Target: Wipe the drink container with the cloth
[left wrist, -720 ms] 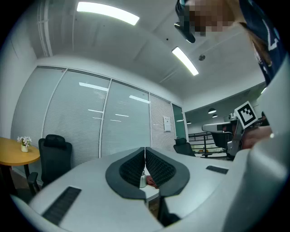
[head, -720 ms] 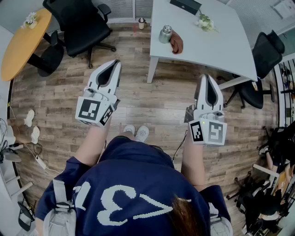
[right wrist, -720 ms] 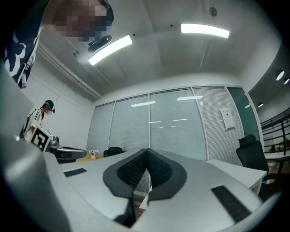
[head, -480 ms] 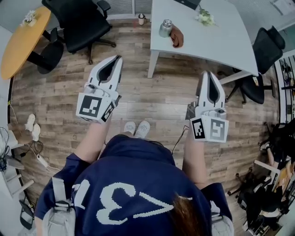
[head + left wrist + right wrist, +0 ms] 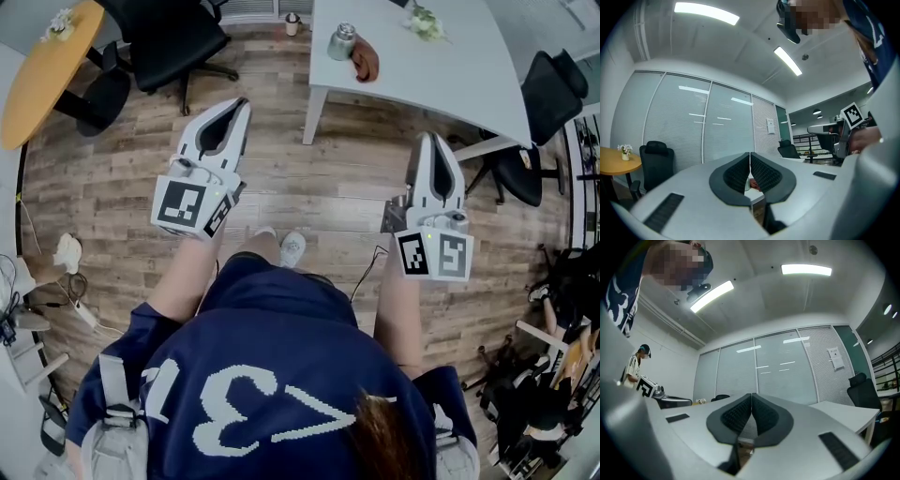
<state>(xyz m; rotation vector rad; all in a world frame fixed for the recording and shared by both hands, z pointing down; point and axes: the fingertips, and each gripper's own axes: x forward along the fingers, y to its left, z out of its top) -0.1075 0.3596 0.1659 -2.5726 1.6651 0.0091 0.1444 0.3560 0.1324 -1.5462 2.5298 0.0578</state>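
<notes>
facing drink container at table edge across floor.

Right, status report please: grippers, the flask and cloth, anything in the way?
Left gripper shut, empty; right gripper shut, empty. Flask and cloth side by side near the white table corner, untouched. Only wood floor between.

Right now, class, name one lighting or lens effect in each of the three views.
Head view: fisheye bows the white table and wooden floor; even light. Left gripper view: ceiling strip light blown out, mirrored in the glass partition. Right gripper view: black vignetted corners, ceiling light glaring.
</notes>
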